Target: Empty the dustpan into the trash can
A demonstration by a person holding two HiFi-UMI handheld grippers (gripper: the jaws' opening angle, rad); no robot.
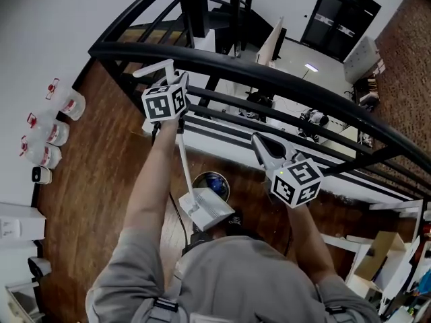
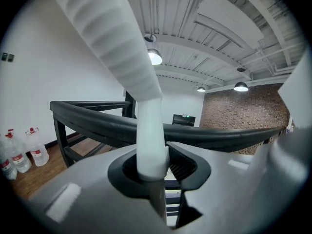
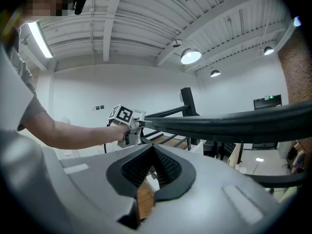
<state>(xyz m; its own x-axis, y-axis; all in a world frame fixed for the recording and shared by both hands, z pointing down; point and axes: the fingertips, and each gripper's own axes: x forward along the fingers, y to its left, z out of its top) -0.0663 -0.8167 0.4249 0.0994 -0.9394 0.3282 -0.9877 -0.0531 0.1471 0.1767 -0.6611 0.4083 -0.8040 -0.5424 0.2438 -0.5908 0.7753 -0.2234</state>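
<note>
Probably the dustpan is light, stiff plastic — best held by its long handle, where left tool grips; right tool closed, empty.

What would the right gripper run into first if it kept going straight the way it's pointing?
Most likely the black railing, which crosses just beyond the right gripper and its closed, empty jaws. Depth is hard to judge, so I can't say which bar it would meet.

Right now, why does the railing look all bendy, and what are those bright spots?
Head view: the wide lens bows the black railing. Left gripper view: the close dustpan handle looms huge and ceiling lamps glare. Right gripper view: corners go dark and round.
</note>
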